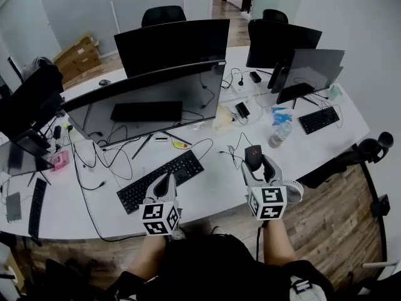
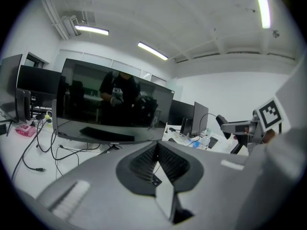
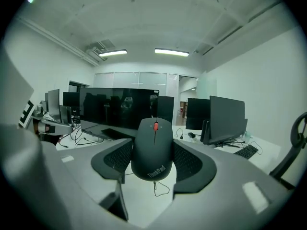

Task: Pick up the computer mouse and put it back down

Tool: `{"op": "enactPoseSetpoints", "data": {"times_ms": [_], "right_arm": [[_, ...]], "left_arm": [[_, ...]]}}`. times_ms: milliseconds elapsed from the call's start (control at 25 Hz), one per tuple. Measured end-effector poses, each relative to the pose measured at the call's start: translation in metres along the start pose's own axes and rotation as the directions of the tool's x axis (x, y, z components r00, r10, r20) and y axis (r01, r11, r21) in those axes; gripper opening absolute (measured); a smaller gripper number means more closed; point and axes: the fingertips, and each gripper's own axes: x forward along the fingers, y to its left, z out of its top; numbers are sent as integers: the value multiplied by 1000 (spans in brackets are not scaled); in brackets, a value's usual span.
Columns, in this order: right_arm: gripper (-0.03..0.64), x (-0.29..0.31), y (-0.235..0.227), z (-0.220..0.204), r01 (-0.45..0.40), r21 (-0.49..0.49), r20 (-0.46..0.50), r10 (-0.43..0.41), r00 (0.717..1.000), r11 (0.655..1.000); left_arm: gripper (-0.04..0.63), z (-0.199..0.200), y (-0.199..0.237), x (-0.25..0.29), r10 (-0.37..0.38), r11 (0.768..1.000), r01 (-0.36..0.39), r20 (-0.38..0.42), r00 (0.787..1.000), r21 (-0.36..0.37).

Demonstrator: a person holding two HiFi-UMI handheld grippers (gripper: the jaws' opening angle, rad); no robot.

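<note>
A black computer mouse (image 3: 152,150) with a red scroll wheel is clamped between the ribbed pads of my right gripper (image 3: 152,163), lifted above the white desk (image 1: 207,187). From the head view the mouse (image 1: 253,155) shows dark between the right gripper's (image 1: 256,163) jaws, near the desk's front edge. My left gripper (image 1: 167,184) hovers over the near end of the black keyboard (image 1: 160,179). Its jaws (image 2: 156,164) meet with nothing between them.
A wide curved monitor (image 1: 150,99) stands behind the keyboard, with loose cables (image 1: 106,158) in front. A water bottle (image 1: 279,133), a second keyboard (image 1: 319,119) and more monitors (image 1: 310,68) occupy the right side. A pink object (image 1: 59,161) lies at the left.
</note>
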Motion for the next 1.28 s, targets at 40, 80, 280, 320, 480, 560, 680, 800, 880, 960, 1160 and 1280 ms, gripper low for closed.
{"op": "enactPoseSetpoints", "data": {"times_ms": [40,80,280,320,480,560,680,800,880,960,1160,1280], "right_arm": [[255,-1,-1,-1,3,2,-4,-3,1000,1000],[255,-1,-2,-3,6,7,-9,-6,1000,1000],[253,11,-4,-26,9,32,-61,-7,998,999],[255,15,-4,-33,10,33,-76,-7,997,999],[255,36,-4,-73,14,37,-161,-8,987,999],[255,48,-3,-102,10,39,-217,-2,976,999],[255,65,1,-150,1,37,-311,11,950,999],[255,74,6,-200,-14,5,-422,15,906,1000],[255,77,10,-226,-33,-10,-469,25,883,999],[255,79,14,-244,-55,-16,-502,40,864,998],[255,86,20,-300,-128,-7,-583,100,806,992],[255,87,21,-322,-155,-1,-605,123,787,988]], "left_arm": [[54,1,-1,0,-3,1000,3,3,1000,0],[54,2,-1,0,-6,1000,6,6,1000,1],[54,11,1,-2,-13,1000,12,44,999,20],[54,13,2,-3,-10,1000,9,51,999,24],[54,17,6,-5,2,999,-4,63,998,37],[54,17,8,-6,9,999,-11,63,998,37],[54,15,12,-6,20,999,-22,59,998,37],[54,13,15,-7,30,999,-31,53,998,34],[54,13,17,-8,36,999,-38,52,998,33],[54,13,20,-8,43,998,-45,50,998,32],[54,12,22,-10,55,998,-57,49,997,26],[54,14,22,-13,61,998,-62,54,997,29]]}}
